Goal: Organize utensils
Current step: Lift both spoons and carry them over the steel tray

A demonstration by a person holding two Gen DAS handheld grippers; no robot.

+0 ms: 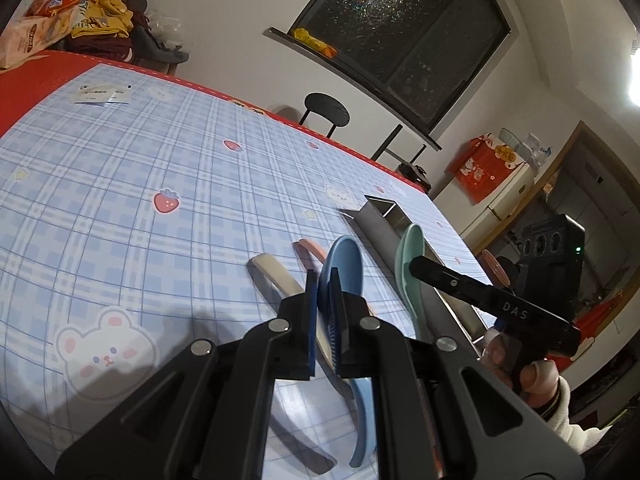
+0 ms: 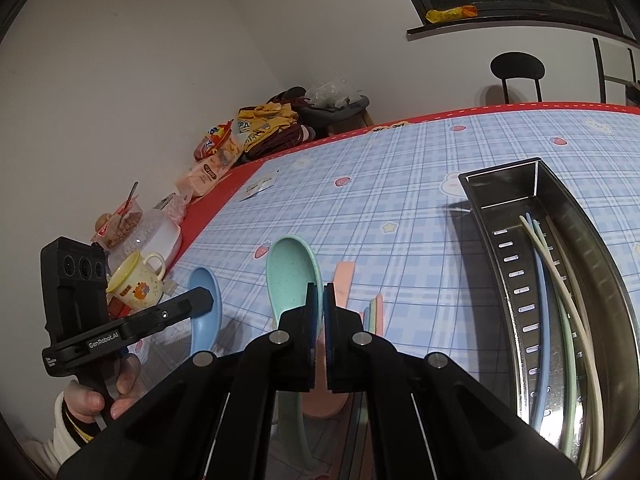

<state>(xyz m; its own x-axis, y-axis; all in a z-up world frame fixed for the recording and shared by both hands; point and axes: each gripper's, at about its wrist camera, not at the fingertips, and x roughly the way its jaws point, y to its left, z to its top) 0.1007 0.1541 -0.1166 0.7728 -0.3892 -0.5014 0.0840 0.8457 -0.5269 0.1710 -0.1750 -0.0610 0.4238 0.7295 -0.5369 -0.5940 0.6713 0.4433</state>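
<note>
Halfway-ish: thin pastel chopsticks [image 2: 560, 280] were in the perforated steel tray [image 2: 516, 184], left tool [image 1: 323, 276] clenched on blue plastic spoon [image 1: 344, 256], right tool [image 2: 319, 292] on mint-green plastic spoon [image 2: 292, 268], cream spoon [image 1: 276, 272] & pink spoon [image 2: 344, 276] were left on the plaid surface [image 1: 120, 160].

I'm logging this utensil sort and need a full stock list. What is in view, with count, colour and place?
blue spoon: one, blue, clamped in the left gripper
green spoon: one, mint green, clamped in the right gripper
pink spoon: one, pink, flat on the tablecloth behind the right gripper
cream spoon: one, cream, flat on the tablecloth left of the blue one
metal tray: one, steel, slotted, right side of the table
chopsticks: several, blue, green and cream, lying in the tray
tablecloth: one, blue check, red border
mug: one, yellow, left table edge
chair: one, black, beyond the table
left gripper: black, shut on the blue spoon
right gripper: black, shut on the green spoon
</note>
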